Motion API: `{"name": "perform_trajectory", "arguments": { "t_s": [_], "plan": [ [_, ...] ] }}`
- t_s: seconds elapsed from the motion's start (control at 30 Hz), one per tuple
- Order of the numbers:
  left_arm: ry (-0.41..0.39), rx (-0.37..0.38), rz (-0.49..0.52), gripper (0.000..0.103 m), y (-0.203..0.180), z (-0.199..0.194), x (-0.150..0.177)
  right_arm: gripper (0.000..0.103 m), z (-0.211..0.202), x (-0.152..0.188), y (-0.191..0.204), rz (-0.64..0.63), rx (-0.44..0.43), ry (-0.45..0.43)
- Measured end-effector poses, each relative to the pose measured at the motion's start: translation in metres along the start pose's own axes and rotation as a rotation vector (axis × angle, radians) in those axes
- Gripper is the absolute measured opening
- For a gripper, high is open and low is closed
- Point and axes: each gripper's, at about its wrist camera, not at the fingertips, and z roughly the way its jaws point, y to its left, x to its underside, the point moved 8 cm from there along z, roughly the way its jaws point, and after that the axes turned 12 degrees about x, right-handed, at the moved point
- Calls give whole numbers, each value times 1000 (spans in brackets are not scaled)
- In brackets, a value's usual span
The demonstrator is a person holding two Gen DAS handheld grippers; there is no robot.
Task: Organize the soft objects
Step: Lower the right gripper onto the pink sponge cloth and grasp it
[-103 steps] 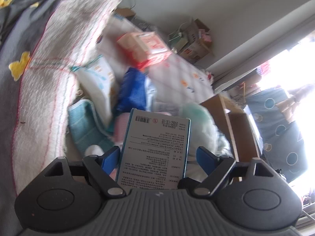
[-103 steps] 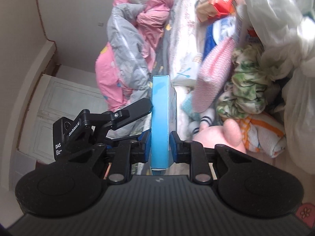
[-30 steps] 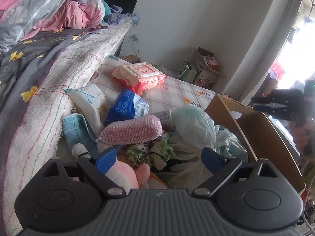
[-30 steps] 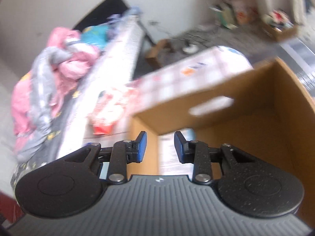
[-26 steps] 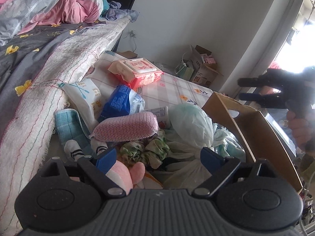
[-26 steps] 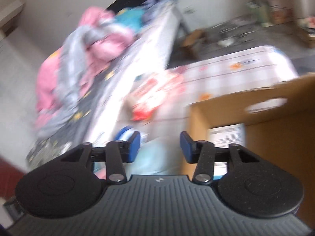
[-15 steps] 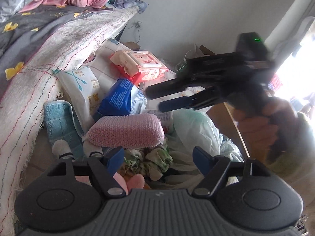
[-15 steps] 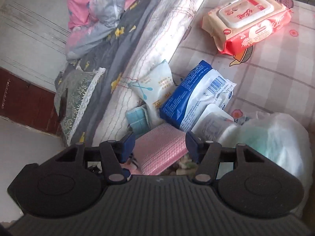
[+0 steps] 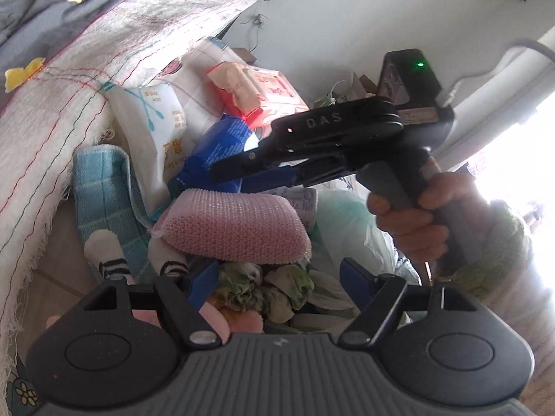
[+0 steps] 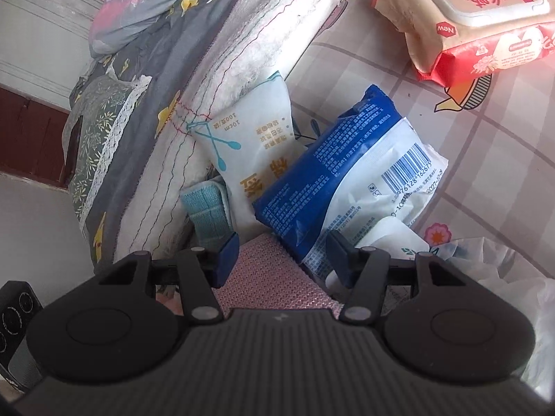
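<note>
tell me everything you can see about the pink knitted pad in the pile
The pink knitted pad is an oblong, puffy cushion with a fine mesh-like knit and rounded corners, and it looks soft. It lies roughly flat on top of the pile, over the green floral cloth, with the blue packet just behind it. The right gripper hangs right over it, fingers apart on either side; no pad visibly presses it.

Black claw, blue pads, green knit sleeve.

pink knitted pad, blue-white packet, checked teal towel
</note>
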Motion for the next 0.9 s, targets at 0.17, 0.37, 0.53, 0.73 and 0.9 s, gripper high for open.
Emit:
{"name": "perform_trajectory", "arguments": {
  "t_s": [0.17, 0.37, 0.53, 0.73, 0.9],
  "plan": [
    [3, -11, -17, 79, 3, 0, 0, 57, 3, 9, 13, -50, 28, 56],
    [2, -21, -13, 82, 5, -6, 3, 56, -7, 28, 14, -11, -12, 76],
    [12, -78, 17, 82, 7, -3, 5, 50, -14, 45, 9, 27, -38, 43],
    [6, -141, 93, 82, -6, -6, 7, 34, -32, 57, 10, 56, -49, -36],
    [-30, -132, 149, 82, -32, -21, 7, 32, -66, 73, 13, 64, -74, -102]
  ]
}}
